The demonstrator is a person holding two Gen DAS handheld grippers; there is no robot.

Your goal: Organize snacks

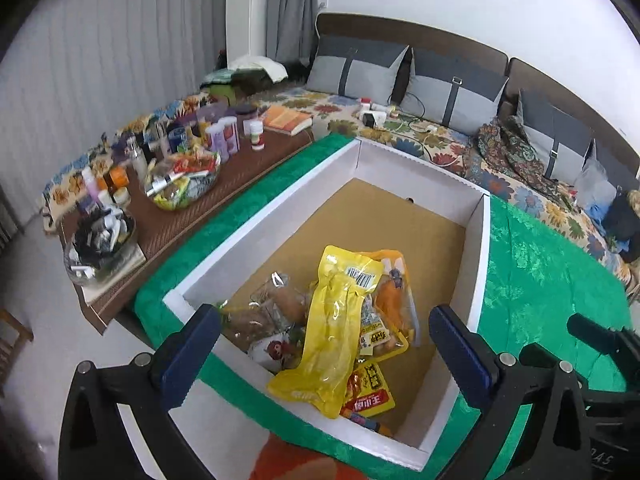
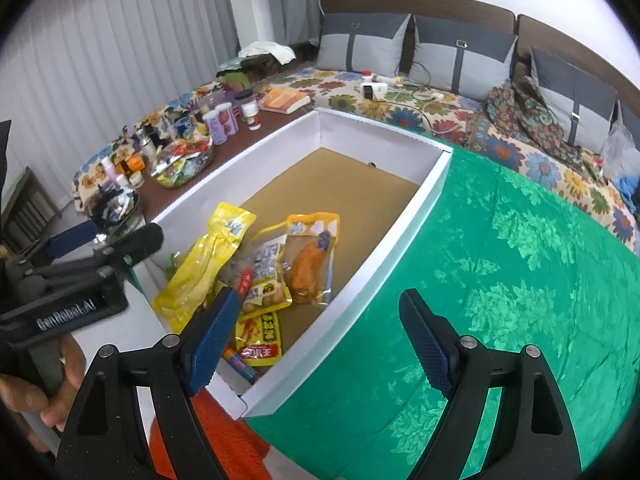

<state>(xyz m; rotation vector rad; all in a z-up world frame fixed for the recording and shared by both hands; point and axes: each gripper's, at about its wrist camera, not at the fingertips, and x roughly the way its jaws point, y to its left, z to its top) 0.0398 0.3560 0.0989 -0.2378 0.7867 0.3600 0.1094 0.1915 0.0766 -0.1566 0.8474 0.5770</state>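
Surface: green patterned cloth under a white box, floral sofa far behind.
Writing: "GenRobot.AI" on the left gripper body; red Chinese characters on the small yellow packet, unreadable.
Hidden: clear bags under the long yellow pouch, contents hard to make out.
Snacks: piled at the box's near end, orange pouch rightmost.
Left gripper: released, empty, above the pile.
Right gripper: jaws spread, empty, over the box's right wall.
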